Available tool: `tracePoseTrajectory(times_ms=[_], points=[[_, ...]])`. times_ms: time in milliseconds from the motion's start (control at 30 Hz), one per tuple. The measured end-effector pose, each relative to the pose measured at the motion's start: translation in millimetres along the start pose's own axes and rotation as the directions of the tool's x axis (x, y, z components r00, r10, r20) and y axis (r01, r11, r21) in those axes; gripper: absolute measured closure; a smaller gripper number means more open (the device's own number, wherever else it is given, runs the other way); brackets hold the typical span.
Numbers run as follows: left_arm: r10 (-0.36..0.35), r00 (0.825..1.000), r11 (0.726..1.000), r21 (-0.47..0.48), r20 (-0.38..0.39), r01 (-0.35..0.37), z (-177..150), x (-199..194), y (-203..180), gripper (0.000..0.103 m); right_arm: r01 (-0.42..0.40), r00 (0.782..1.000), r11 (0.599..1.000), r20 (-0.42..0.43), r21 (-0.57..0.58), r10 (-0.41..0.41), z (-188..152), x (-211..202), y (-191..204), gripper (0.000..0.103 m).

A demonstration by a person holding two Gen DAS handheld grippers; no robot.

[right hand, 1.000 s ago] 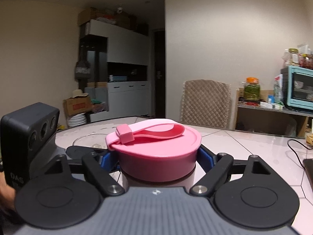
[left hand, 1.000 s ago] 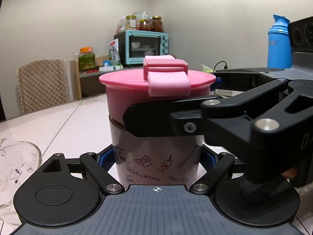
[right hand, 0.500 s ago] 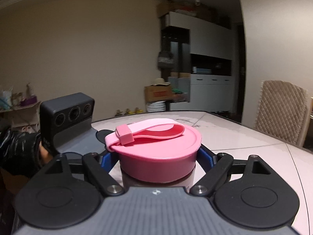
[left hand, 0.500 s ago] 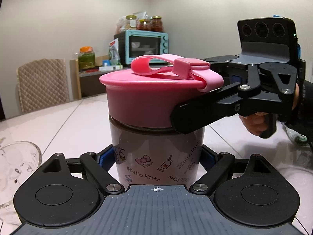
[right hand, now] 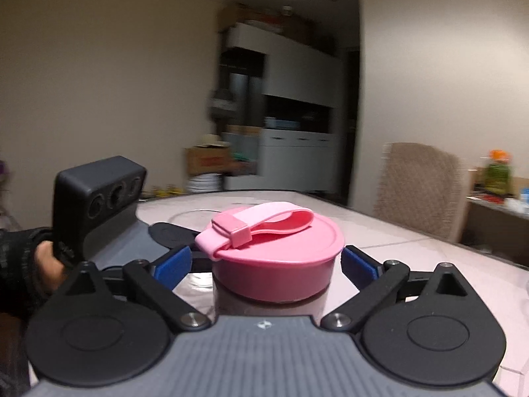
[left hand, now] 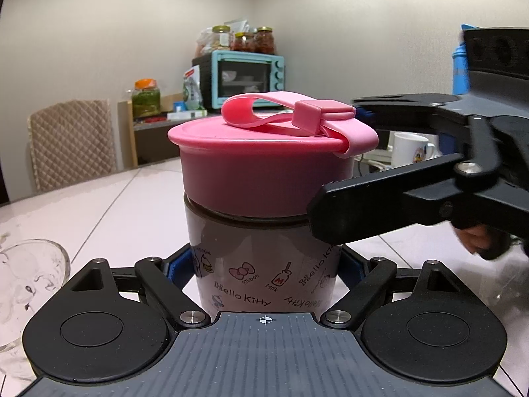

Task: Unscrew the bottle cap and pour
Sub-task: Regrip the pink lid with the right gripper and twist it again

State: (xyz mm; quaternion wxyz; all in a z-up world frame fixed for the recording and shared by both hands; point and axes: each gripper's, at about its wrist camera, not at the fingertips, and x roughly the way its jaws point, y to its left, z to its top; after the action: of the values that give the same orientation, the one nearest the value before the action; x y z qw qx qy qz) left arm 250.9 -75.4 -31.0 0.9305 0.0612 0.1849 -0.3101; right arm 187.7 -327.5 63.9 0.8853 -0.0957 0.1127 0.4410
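cap (left hand: 264, 178): smooth pink plastic | table (left hand: 109, 205): glossy tile | chair (left hand: 71, 142): quilted cloth | claw frames: matt black

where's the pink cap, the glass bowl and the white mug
pink cap (left hand: 264, 182), left wrist view, on its side wall
glass bowl (left hand: 29, 271), left wrist view, on its rim side
white mug (left hand: 408, 149), left wrist view, on its body

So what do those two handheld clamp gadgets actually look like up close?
Both are matte black plastic. The left gripper and right gripper each have a ribbed grey deck, two round black discs, hinged link bars with silver pins, and blue finger pads. A boxy three-lens camera housing tops each. A dark knitted sleeve shows.
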Motion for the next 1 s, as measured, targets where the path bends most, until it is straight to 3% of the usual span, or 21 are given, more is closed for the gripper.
tracePoseTrajectory(times_ms=[167,333,1000], points=[[0.001,1.000,1.000,0.002,0.000,-0.001,0.7,2.3,-1.8,0.013,0.139,0.990,0.989,0.000,0.046,-0.139,0.4,0.9,25.1,0.004],[0.001,1.000,1.000,0.002,0.000,-0.001,1.0,2.0,-1.8,0.013,0.220,0.975,0.967,-0.014,0.127,-0.220,-1.6,6.7,28.8,0.004],[0.002,1.000,1.000,0.002,0.000,-0.002,1.7,1.4,0.3,0.013,0.341,0.940,0.922,-0.039,0.181,-0.340,-3.4,33.5,43.5,0.004]])
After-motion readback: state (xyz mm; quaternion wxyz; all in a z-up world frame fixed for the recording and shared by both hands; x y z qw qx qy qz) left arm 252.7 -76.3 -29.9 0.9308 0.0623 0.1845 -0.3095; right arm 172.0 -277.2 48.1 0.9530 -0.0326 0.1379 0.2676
